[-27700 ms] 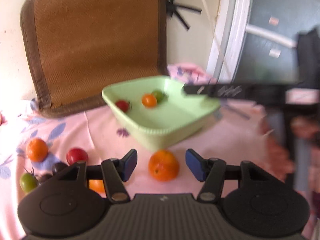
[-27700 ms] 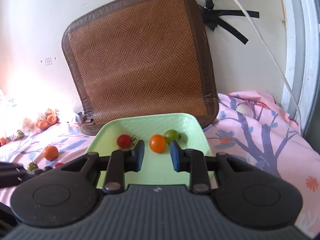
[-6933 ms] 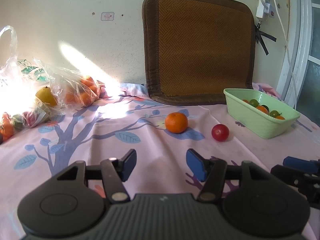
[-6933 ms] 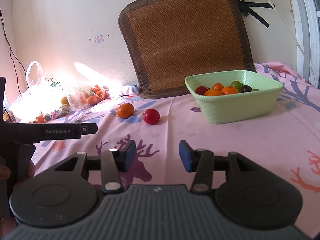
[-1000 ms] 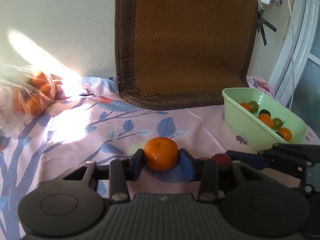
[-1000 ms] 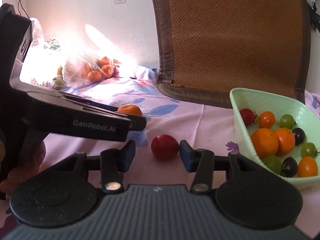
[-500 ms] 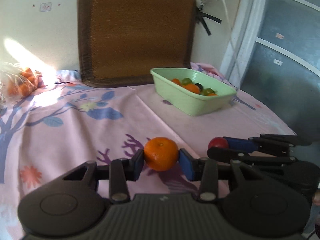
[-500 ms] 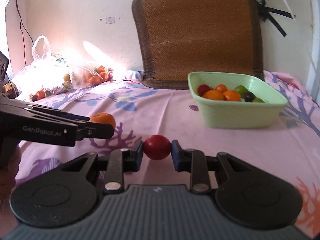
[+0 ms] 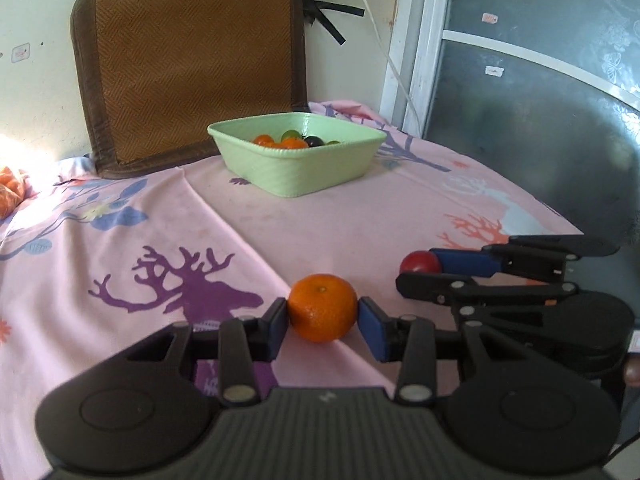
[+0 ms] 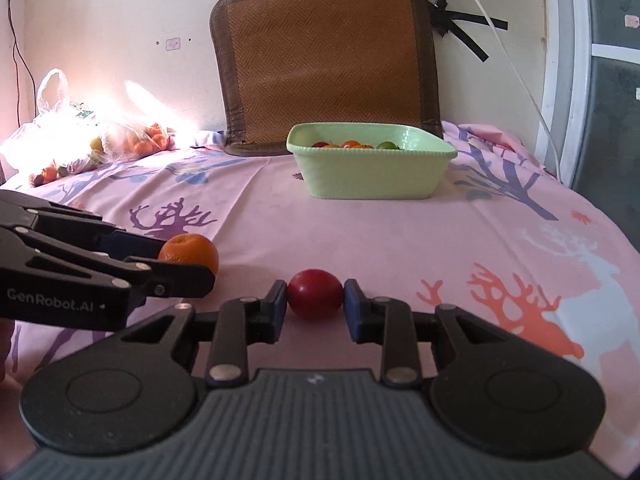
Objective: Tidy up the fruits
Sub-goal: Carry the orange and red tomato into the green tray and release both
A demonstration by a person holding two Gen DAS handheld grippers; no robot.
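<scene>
My left gripper (image 9: 322,324) is shut on an orange mandarin (image 9: 322,307) and holds it over the near part of the pink cloth. My right gripper (image 10: 315,305) is shut on a red tomato (image 10: 315,293), to the right of the left gripper. The tomato also shows in the left wrist view (image 9: 420,262), and the mandarin in the right wrist view (image 10: 189,253). A light green basin (image 9: 296,164) with several small fruits stands farther back on the cloth; it also shows in the right wrist view (image 10: 372,168).
A brown woven cushion (image 10: 324,60) leans on the wall behind the basin. Plastic bags of fruit (image 10: 80,140) lie at the far left. A white cable (image 9: 380,40) hangs by the window frame at right. The bed edge drops off at right (image 9: 560,216).
Both grippers, each holding its fruit, have pulled back and turned; the basin now stands farther off and nearer the middle of both views.
</scene>
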